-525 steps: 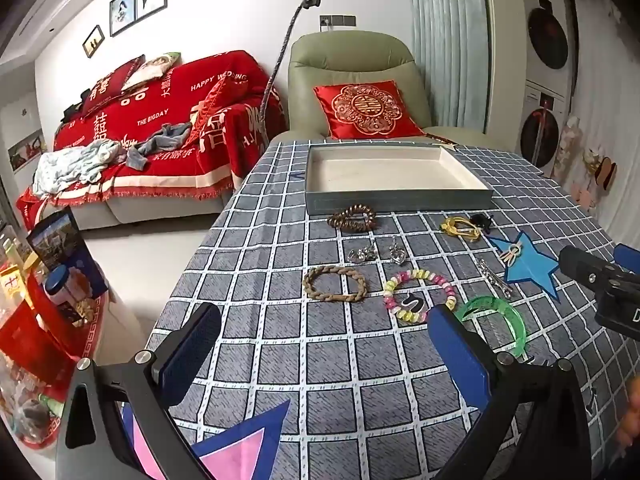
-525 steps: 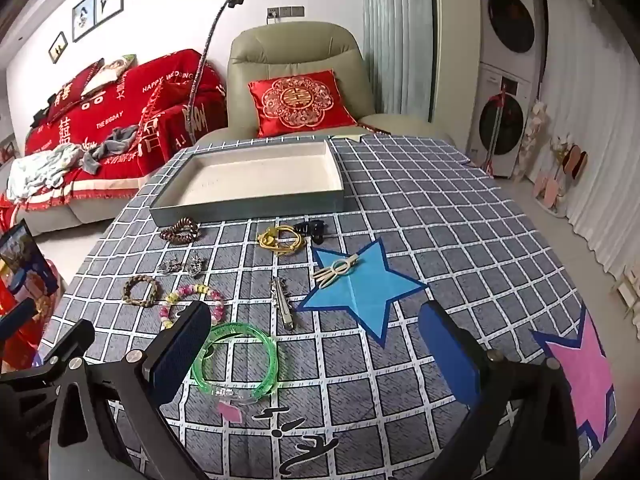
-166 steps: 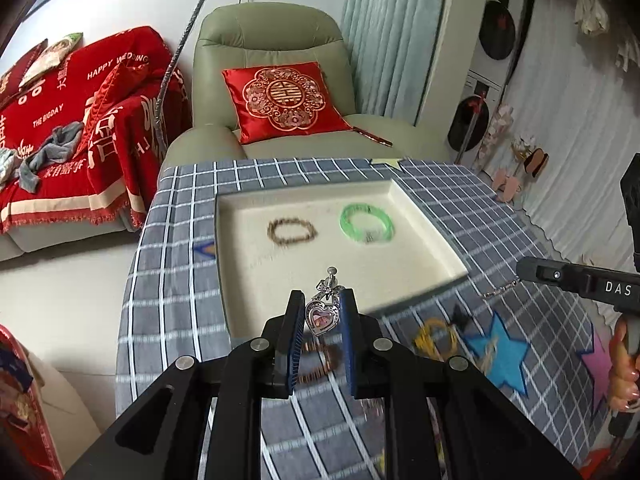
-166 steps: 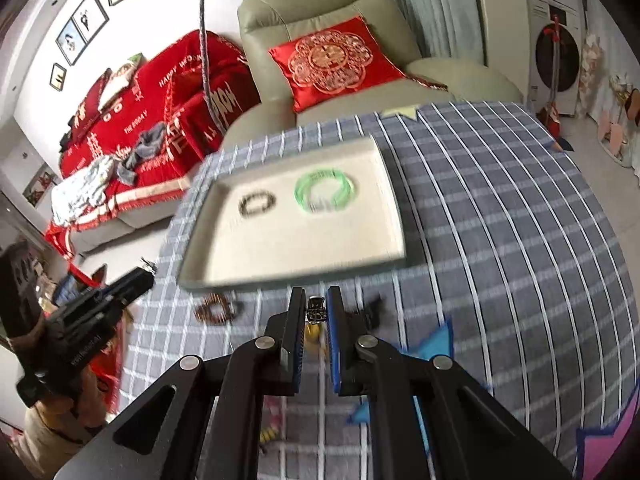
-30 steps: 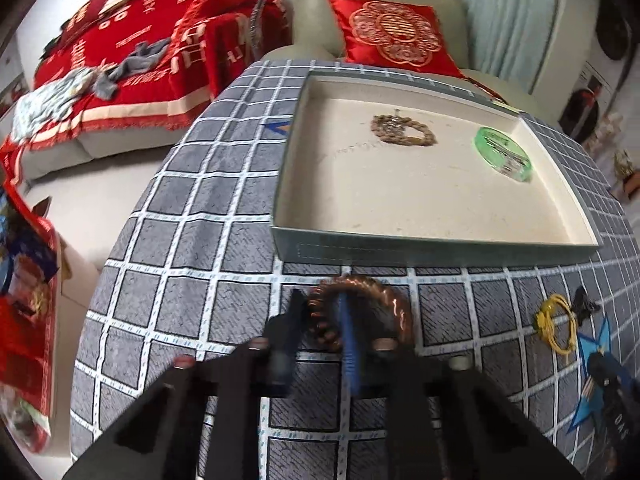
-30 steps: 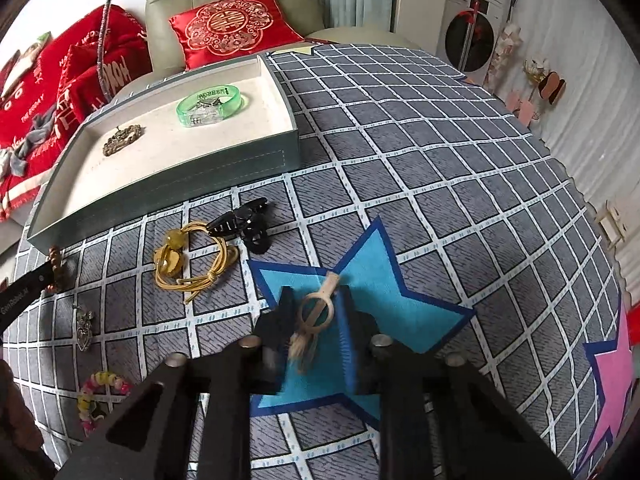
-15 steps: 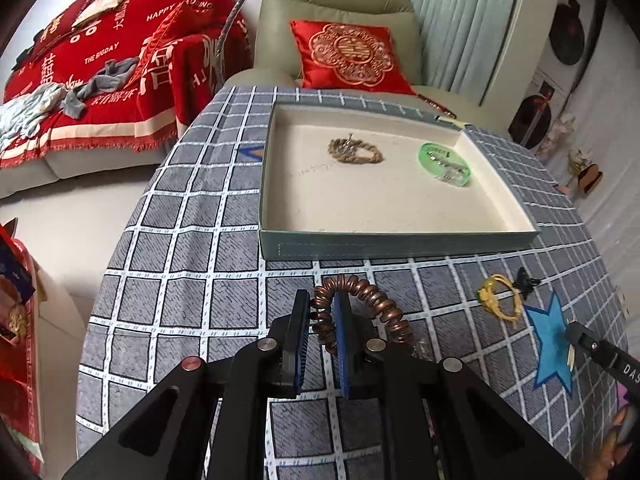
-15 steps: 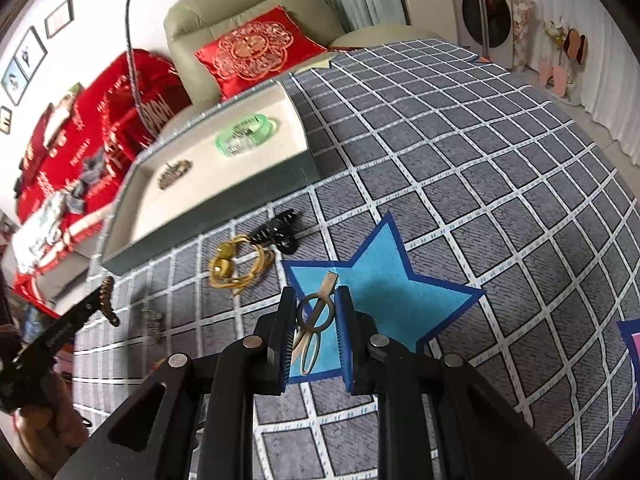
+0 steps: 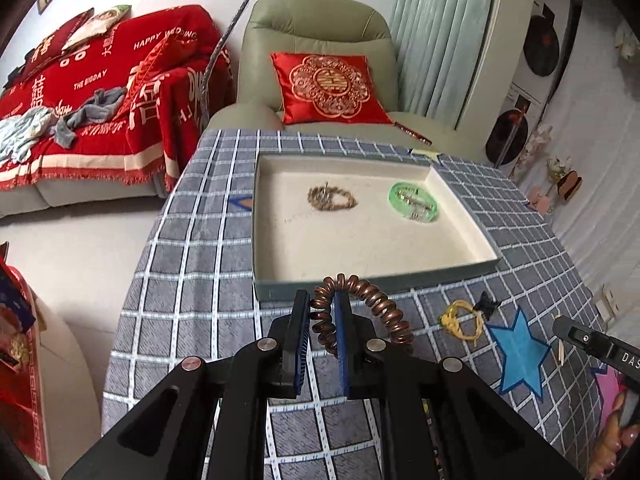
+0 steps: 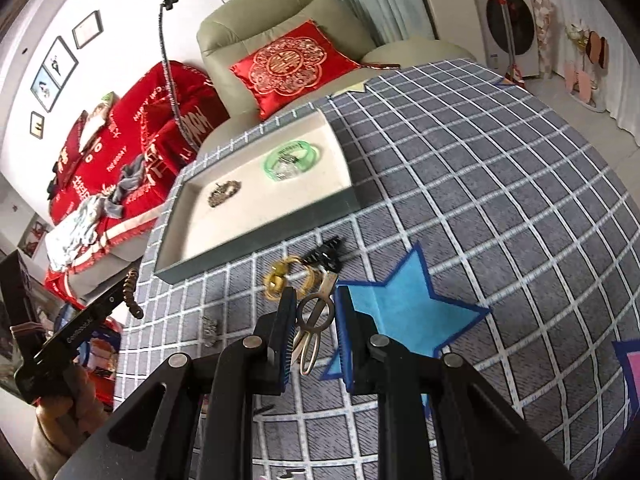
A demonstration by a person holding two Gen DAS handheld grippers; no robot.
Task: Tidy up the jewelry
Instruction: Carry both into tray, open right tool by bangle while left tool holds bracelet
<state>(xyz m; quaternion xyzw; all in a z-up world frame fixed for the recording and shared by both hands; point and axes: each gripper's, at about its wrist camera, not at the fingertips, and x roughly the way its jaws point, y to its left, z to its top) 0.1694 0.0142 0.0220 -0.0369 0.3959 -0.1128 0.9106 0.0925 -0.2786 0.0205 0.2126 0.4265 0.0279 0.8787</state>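
Between the left tool's (image 9: 322, 312) blue pads sits one side of a copper-brown coil bracelet (image 9: 362, 312); pads clenched on it, the loop arcing up and to the right, held above the checked surface (image 9: 192, 240) just short of the tray's (image 9: 276, 292) near wall. Bracelet's lower right part is cut off behind the tool body. Right tool (image 10: 314, 320): a small metal hair clip with ring-shaped handles (image 10: 314, 320) stands between the pads, long axis running away from the camera, tilted right. Pad contact not resolvable; cannot tell whether it is gripped.

Inside tray: braided tan bracelet (image 9: 331, 199) at left, green bangle (image 9: 414, 203) at right, well apart. Something metallic lies across the bangle; detail too small to read. On the surface, near the tray's front wall: yellow cord bracelet (image 10: 286, 276) touching a black clip (image 10: 324, 258), beside a blue star patch (image 10: 400, 308).
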